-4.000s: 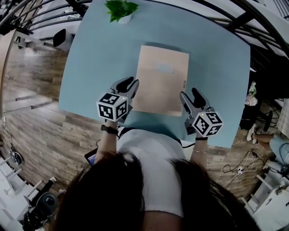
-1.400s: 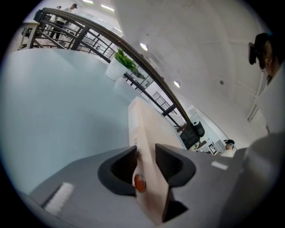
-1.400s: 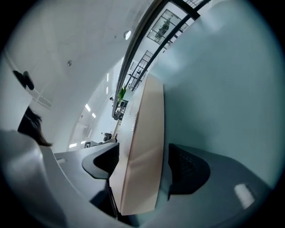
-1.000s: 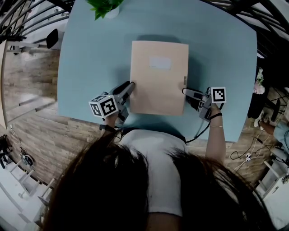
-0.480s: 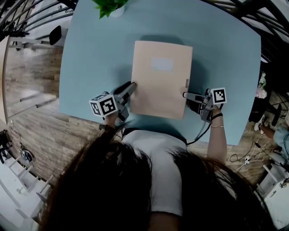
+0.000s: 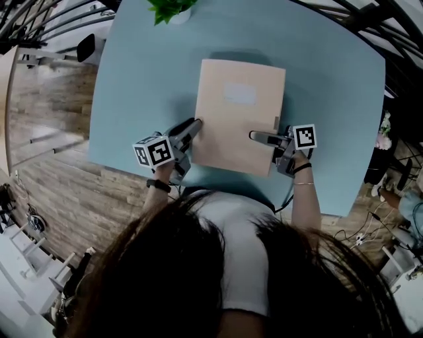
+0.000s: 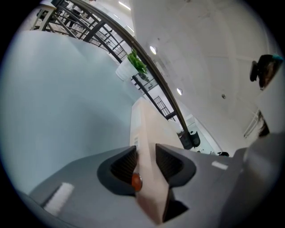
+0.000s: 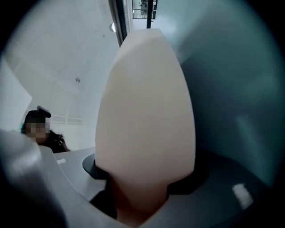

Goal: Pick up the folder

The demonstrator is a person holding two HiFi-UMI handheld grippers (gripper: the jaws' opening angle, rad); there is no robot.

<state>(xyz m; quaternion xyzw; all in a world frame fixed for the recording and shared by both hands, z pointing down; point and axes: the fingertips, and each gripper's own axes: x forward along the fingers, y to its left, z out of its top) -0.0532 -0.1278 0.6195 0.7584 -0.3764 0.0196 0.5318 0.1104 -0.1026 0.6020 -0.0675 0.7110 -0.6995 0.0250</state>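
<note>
Two tools are on the folder (image 6: 241,115), one at each long edge.

Left tool (image 6: 191,125): you have it pinching the folder's left edge, toward the near corner. In the left gripper view both ribbed pads press on the thin edge. An orange dot (image 7: 136,181) sits low on the folder, by the left pad.

Right tool (image 6: 254,136): you have it reaching in from the right edge, with its upper jaw lying over the cover's near right part. In the right gripper view the pale cover fills the gap between the jaws and both bear on it, so this tool is clamped on the folder too.

Folder: peach, long side running away from you, over the middle of the blue tabletop (image 6: 330,92). A pale label (image 6: 239,93) is on its far half and a small clasp (image 6: 276,123) on its right edge. A dark shadow runs on the tabletop along the folder's far and left edges. You cannot tell from these views whether the near edge is clear of the tabletop.

Other: a plant (image 6: 173,9) stands at the tabletop's far edge, well apart from the folder. Wood floor (image 6: 46,165) shows to your left.
</note>
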